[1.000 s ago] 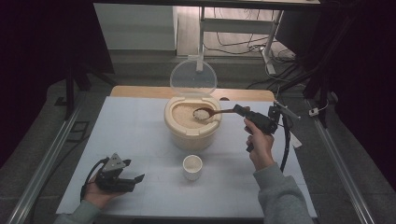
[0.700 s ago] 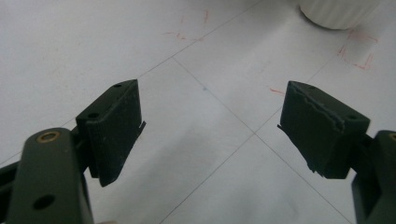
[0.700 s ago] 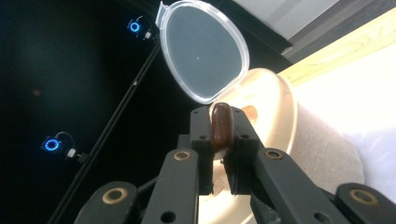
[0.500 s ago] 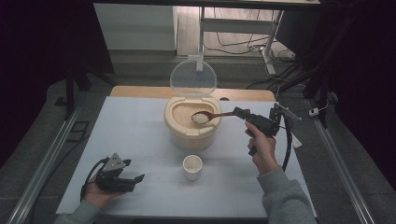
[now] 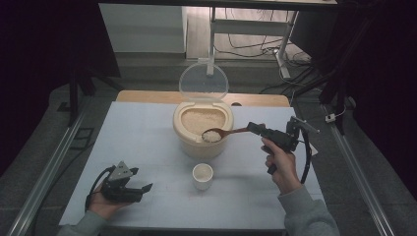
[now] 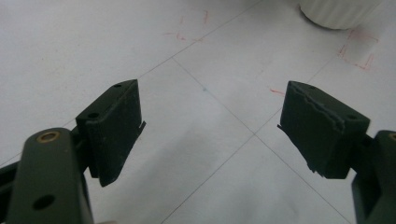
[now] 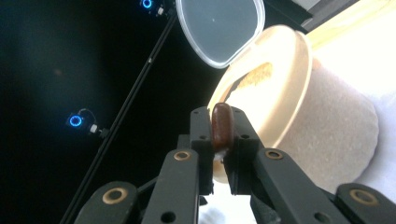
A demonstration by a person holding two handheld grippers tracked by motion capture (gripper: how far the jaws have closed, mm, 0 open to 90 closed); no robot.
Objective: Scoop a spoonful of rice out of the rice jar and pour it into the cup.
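The right gripper [image 5: 252, 129] clamps the brown wooden spoon [image 5: 223, 133] by its handle, keeping its rice-laden bowl level over the beige lidded rice container's [image 5: 201, 142] front rim, presumably bound for the small white cup [image 5: 202, 176]. The left gripper [image 5: 143, 188] rests spread, idle.

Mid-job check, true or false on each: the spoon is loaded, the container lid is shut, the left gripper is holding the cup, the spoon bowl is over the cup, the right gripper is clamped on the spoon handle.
1. The wooden spoon carries a heap of rice. True.
2. The lid of the rice container is shut. False: it stands open, tilted up behind the container.
3. The left gripper holds the small white cup. False: its jaws are open and empty, away from the cup.
4. The spoon bowl is over the cup. False: it sits at the container's front rim, above the cup in the high view.
5. The right gripper is clamped on the spoon handle. True.
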